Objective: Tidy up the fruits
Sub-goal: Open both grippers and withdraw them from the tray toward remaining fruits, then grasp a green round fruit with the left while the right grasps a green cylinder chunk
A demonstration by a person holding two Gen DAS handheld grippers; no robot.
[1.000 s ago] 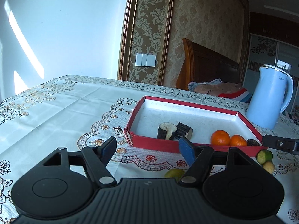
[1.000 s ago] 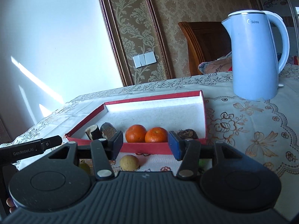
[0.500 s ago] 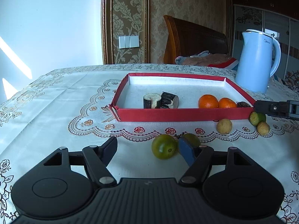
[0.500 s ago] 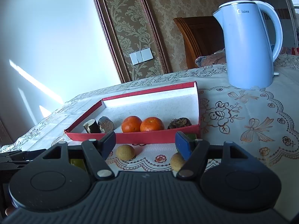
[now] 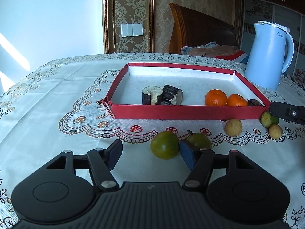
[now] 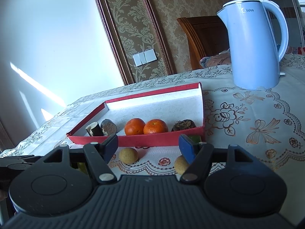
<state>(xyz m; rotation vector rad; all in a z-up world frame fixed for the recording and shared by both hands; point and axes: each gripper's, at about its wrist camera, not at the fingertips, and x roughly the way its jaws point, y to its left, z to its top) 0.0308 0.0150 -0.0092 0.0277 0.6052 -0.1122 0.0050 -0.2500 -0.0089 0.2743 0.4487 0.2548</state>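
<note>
Green fruit (image 5: 164,147): just ahead of left tool (image 5: 150,153), right of centre, touching its right finger (unclamped).
Left tool: apart, closing.
Right tool (image 6: 148,147): apart, empty.

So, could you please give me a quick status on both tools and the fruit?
Left tool open, closing toward green fruit. Right tool open, empty, above two tan fruits. Oranges in red tray. Nothing blocking.

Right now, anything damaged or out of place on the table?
Yes. The red tray has a split, frayed near-left corner. Five fruits lie loose on the cloth outside it: two green ones by the left fingers, two tan ones and a small green one at the tray's front right. The kettle stands upright.
</note>
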